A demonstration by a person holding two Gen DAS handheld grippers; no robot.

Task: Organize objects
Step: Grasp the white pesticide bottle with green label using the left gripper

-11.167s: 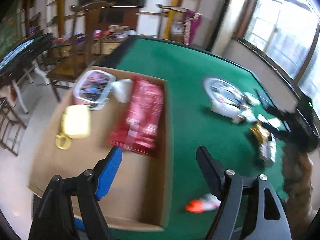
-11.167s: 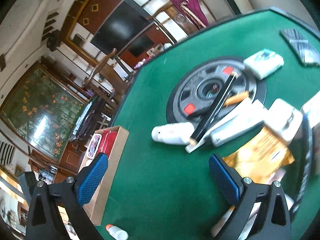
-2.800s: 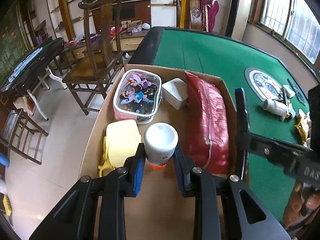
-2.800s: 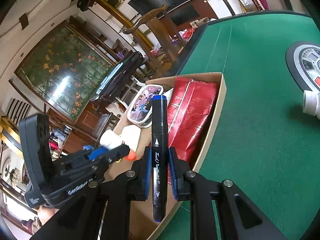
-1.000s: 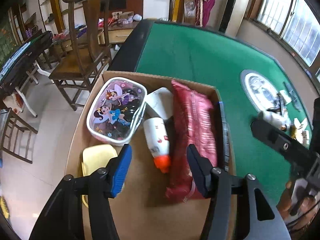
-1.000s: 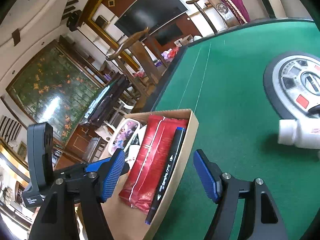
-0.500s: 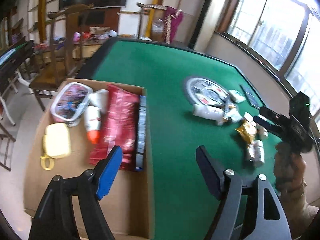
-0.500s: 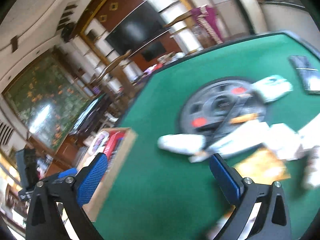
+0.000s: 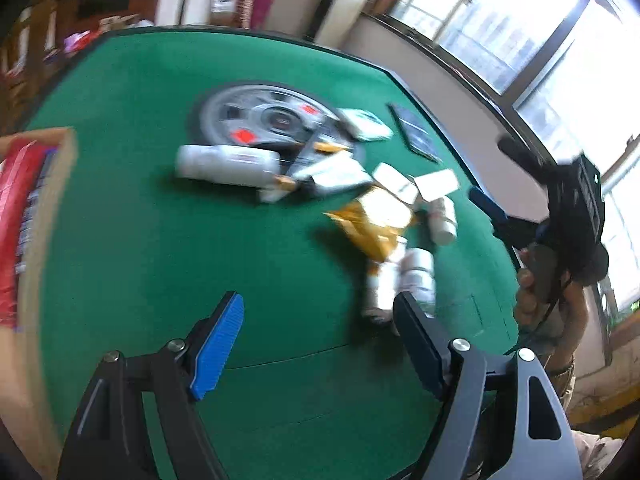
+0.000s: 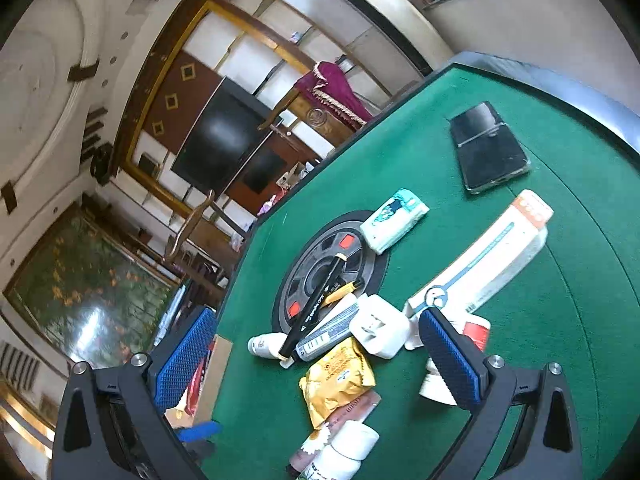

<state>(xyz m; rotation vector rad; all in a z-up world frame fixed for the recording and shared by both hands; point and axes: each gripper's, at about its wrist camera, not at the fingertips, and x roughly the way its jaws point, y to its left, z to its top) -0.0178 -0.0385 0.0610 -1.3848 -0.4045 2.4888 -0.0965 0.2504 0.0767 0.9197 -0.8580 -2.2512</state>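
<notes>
My left gripper (image 9: 316, 340) stands open over bare green felt, with nothing between its fingers. Ahead of it lies a pile: a white bottle (image 9: 224, 164), a gold packet (image 9: 372, 224) and small white bottles (image 9: 416, 276). My right gripper (image 10: 320, 360) is wide open above the gold packet (image 10: 336, 380) and holds nothing. A white charger (image 10: 380, 328), a grey tube (image 10: 324, 332) and a black marker (image 10: 316, 304) lie just beyond it. The cardboard box (image 9: 60, 200) with a red packet (image 9: 16, 200) sits at the far left. The right gripper (image 9: 500, 178) shows at the right edge, held by a hand (image 9: 536, 280).
A weight plate (image 10: 320, 272) lies under the marker. Beyond it are a tissue pack (image 10: 394, 220), a dark phone (image 10: 488, 148) and a long white box (image 10: 484, 260). The table's padded rim (image 10: 580, 92) curves close behind. Chairs and a dark screen stand past the far edge.
Both grippers have let go, leaving the bottle and marker in the box, and have swung right from the box to the pile. Their jaws now stand wider.
</notes>
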